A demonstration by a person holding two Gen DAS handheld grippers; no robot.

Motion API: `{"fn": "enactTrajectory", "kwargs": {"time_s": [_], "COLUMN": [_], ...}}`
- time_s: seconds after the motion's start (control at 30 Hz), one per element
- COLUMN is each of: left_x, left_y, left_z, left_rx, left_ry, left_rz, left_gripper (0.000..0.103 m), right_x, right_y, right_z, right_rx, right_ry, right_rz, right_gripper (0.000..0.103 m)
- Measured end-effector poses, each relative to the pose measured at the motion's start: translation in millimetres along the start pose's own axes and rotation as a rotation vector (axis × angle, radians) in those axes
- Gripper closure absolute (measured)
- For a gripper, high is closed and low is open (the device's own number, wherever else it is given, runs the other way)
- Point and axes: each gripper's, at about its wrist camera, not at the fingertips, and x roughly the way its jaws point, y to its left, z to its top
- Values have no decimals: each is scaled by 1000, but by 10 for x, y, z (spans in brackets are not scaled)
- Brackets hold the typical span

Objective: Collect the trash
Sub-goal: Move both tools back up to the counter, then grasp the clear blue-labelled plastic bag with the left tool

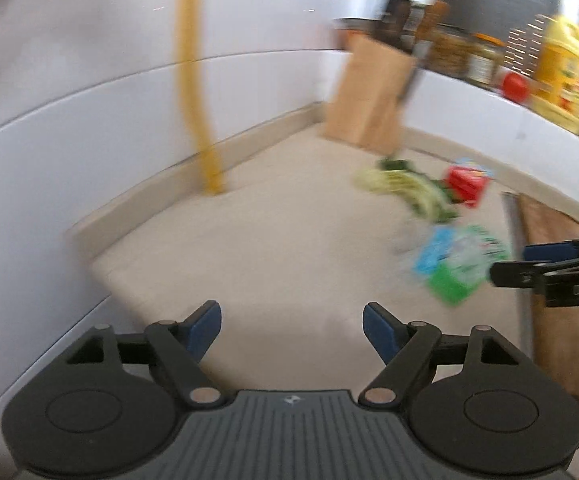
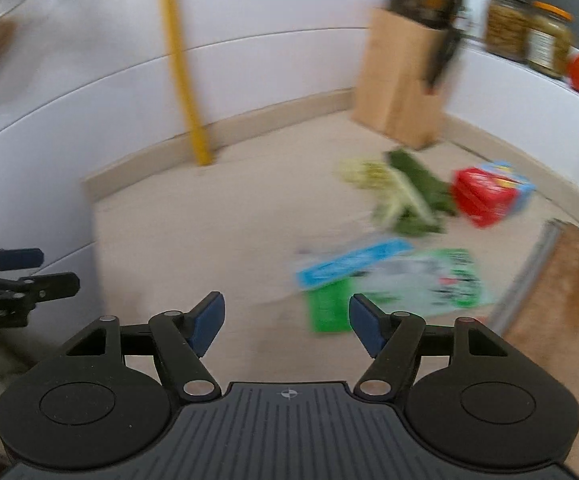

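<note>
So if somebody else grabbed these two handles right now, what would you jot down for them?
Left gripper: jaws open, nothing in them.
Right gripper: jaws open, nothing in them.
Trash, all on the counter: green and blue wrapper nearest, vegetable scraps behind it, red carton to their right, knife block in the corner.
Done: nothing picked up that I can see.
Left: collect all three. No bin in view.
</note>
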Motion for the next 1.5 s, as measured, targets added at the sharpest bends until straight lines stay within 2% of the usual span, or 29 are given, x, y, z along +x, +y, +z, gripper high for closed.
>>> {"fn": "enactTrajectory", "kwargs": {"time_s": [0.13, 0.27, 0.4, 0.5, 0.8, 0.87, 0.93, 1.0, 1.03, 1.07, 1.1, 1.17, 1.37, 1.43, 1.5], "left_x": [270, 549, 817, 1029, 1554, 1627, 1631, 1605, 1590, 1570, 1542, 1450, 1060, 989, 971], "left_y": [-505, -890, -1085, -1192, -1141, -1095, -1068, -1018, -988, -949, -896, -776, -443, -363, -329], "left_z": [215, 354, 428, 465, 579, 584, 601, 625, 635, 638, 641, 638, 650, 632, 595], "left_rx": [111, 209, 291, 332, 335, 318, 323, 314, 310, 302, 288, 255, 207, 201, 218], "left_ry": [2, 12, 52, 80, 170, 189, 177, 181, 188, 198, 209, 220, 178, 182, 188], "left_rz": [-75, -108, -147, -148, -203, -230, -234, -244, -251, -261, -271, -292, -295, -295, -283], "left_gripper": [27, 27, 26, 26, 27, 31, 43, 69, 74, 86, 88, 89, 90, 86, 71], "right_x": [-73, -138, -214, -275, -392, -381, -360, -333, -316, -293, -268, -217, 10, 84, 165], "right_y": [-359, -652, -868, -958, -1085, -1093, -1082, -1056, -1041, -1025, -1007, -965, -828, -790, -764], "right_z": [-53, -115, -190, -252, -365, -355, -341, -323, -310, -295, -276, -234, -120, -88, -49], "right_rx": [54, 99, 143, 175, 240, 252, 260, 265, 265, 262, 257, 252, 233, 235, 230], "right_ry": [-18, -37, -38, -44, -41, -37, -34, -31, -29, -26, -23, -17, 23, 33, 45], "right_rz": [-36, -68, -93, -106, -158, -164, -176, -177, -175, -172, -170, -151, -86, -75, -71], "right_gripper": [28, 28, 28, 28, 28, 28, 28, 28, 28, 30, 31, 35, 49, 47, 40]}}
